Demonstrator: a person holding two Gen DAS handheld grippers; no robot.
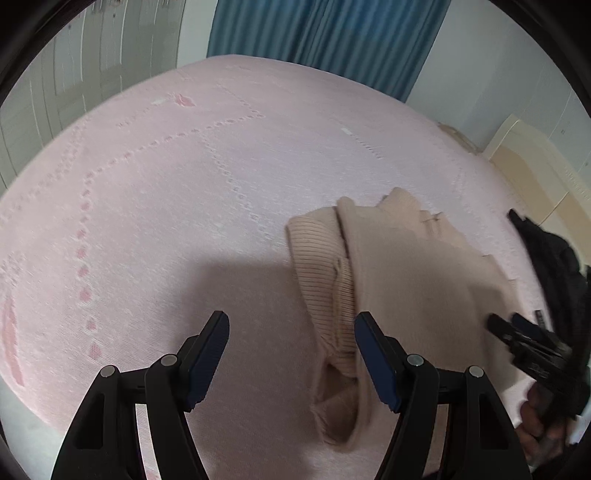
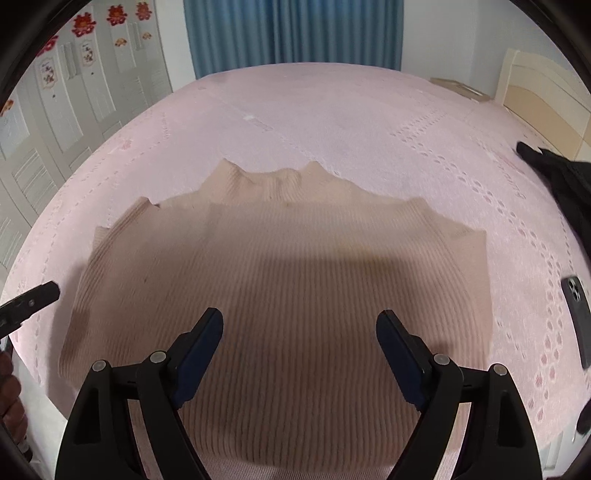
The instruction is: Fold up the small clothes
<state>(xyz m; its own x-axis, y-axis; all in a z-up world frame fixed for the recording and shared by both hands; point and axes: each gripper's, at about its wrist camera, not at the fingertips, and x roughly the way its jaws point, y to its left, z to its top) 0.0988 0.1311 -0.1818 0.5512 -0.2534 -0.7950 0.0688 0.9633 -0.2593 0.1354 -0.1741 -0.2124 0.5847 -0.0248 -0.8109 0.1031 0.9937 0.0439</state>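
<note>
On the far left of the room stand white closet doors (image 2: 55, 122) with red paper signs on them. A blue curtain (image 2: 295, 33) hangs at the back. In front of both is a big pink bed (image 2: 332, 110).

The left claw (image 1: 291, 325) is spread wide, with nothing between its two fingers. It hangs over the bare pink sheet, just beside the left edge of the sweater (image 2: 295, 266). Its right finger is close to the ribbed edge of the sweater, but I cannot tell if it touches.

The sweater is tan and has thin ribs. It lies on the bed in the middle. Its sides look turned in, so it has a box shape with a bumpy top edge. From the left side you can see layers piled on each other.

The right claw (image 2: 299, 325) is spread wide too. It hangs over the near part of the sweater and pinches nothing.

To the right of the sweater lies a dark phone (image 2: 578, 317) on the sheet. A black pile of cloth (image 2: 565, 177) sits at the right edge of the bed.

I think the folding has begun but is not finished. The sweater likely needs one more fold. The black cloth is not folded yet.
</note>
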